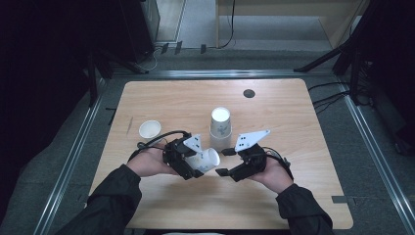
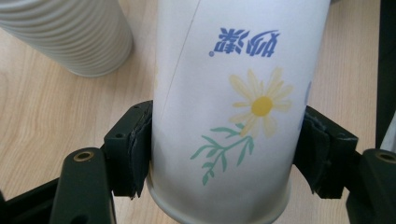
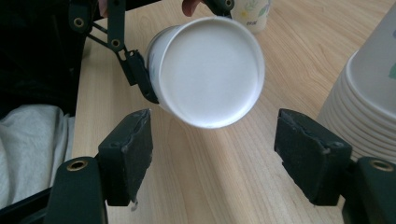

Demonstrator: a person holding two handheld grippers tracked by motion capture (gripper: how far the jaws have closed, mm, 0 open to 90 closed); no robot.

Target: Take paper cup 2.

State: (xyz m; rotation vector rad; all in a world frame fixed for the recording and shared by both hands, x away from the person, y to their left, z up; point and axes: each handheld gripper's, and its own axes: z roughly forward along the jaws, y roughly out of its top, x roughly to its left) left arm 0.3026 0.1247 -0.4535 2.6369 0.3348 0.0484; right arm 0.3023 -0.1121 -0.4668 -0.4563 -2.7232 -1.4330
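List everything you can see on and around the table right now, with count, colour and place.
Held paper cup: one, white with a daisy print, lying on its side in the left claw, closed bottom toward the right claw.
Stack of paper cups: one stack, white, upside down at the middle of the table.
Single paper cup: one, white, upright and open, left of the stack.
Round cap: one, dark, in the tabletop near the far edge.
Table: one, light wood.
Left claw: one, black, shut on the held paper cup, pads pressing both sides.
Right claw: one, black, open, pointing at the cup's bottom without touching it.
Hands and dark sleeves: two, at the near edge.
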